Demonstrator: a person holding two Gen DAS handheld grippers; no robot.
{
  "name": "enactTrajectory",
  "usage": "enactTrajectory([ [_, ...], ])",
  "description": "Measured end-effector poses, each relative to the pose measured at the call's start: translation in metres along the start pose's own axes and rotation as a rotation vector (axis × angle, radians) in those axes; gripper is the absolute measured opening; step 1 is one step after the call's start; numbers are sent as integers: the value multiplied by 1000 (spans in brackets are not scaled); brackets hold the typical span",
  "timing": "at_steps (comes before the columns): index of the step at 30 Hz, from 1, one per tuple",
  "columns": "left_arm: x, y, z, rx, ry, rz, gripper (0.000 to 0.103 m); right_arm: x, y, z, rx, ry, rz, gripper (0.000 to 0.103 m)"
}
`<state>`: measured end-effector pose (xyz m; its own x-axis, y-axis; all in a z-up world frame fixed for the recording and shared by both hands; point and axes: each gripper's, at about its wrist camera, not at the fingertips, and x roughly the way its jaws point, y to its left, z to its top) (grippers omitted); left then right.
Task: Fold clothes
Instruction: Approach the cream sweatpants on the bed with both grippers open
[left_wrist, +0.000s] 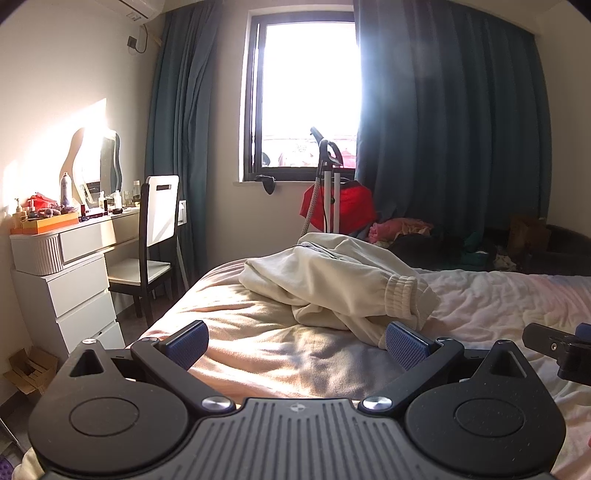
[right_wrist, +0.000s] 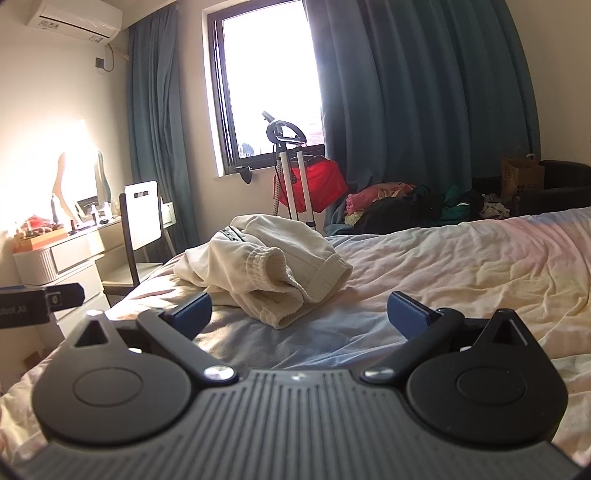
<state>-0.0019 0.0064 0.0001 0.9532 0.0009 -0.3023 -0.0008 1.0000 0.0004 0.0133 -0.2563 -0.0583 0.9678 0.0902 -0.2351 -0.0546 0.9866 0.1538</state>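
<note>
A cream garment with ribbed cuffs (left_wrist: 332, 280) lies crumpled in a heap on the bed (left_wrist: 258, 354). It also shows in the right wrist view (right_wrist: 266, 258). My left gripper (left_wrist: 295, 345) is open and empty, low over the sheet just in front of the heap, its right pad (left_wrist: 404, 345) close to the garment's edge. My right gripper (right_wrist: 301, 314) is open and empty, just short of the heap's near edge. Part of the right gripper shows at the right edge of the left wrist view (left_wrist: 561, 347).
A white dresser (left_wrist: 70, 277) with bottles and a mirror stands left of the bed, with a chair (left_wrist: 151, 243) beside it. A garment steamer (left_wrist: 327, 184) and a red bag stand under the window. A pile of clothes (right_wrist: 406, 203) lies beyond the bed.
</note>
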Motion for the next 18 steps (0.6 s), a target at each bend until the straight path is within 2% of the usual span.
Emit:
enactTrajectory([
  [4,-1,6,-1,-13,-18,-5,103,2,3,-1,-10,-1,-9,103],
  [10,-7,-1,3,27,-30,20,103,0,5,0,-20,-13,-11,103],
  [18,-7,-8,-2,68,-38,2,103,1,3,-1,-18,-5,-5,103],
])
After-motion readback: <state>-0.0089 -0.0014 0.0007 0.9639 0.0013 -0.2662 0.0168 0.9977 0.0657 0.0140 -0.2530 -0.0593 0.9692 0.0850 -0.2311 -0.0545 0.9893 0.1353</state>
